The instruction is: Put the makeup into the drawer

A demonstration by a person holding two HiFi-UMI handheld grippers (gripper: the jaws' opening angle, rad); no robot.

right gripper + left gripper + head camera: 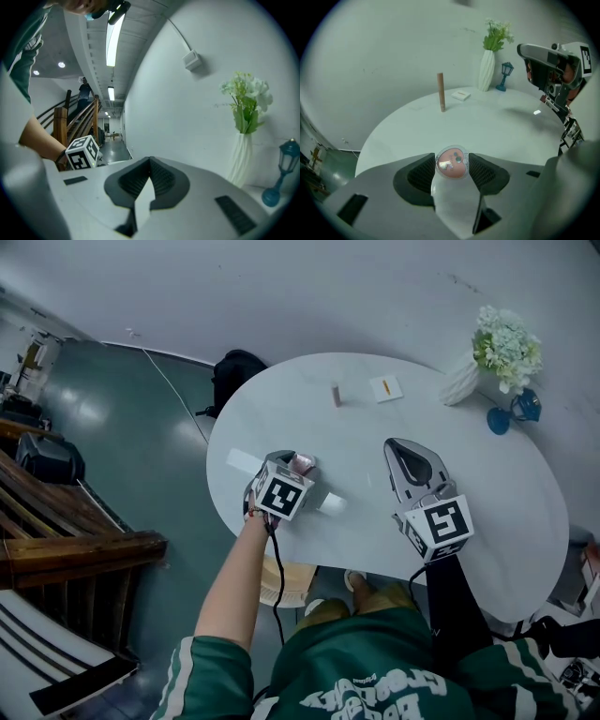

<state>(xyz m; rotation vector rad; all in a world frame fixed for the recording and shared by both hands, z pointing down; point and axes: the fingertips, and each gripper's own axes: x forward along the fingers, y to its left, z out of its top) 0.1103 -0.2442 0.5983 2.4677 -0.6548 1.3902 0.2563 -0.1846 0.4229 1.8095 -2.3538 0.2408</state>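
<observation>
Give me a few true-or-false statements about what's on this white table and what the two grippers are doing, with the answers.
A round pink compact sits between the left gripper's jaws. True.
The right gripper holds the brown tube. False: its jaws are together and empty; the tube stands upright on the table.
The white vase lies on its side. False: it stands upright, holding flowers.
A small blue lantern ornament stands beside the vase. True.
</observation>
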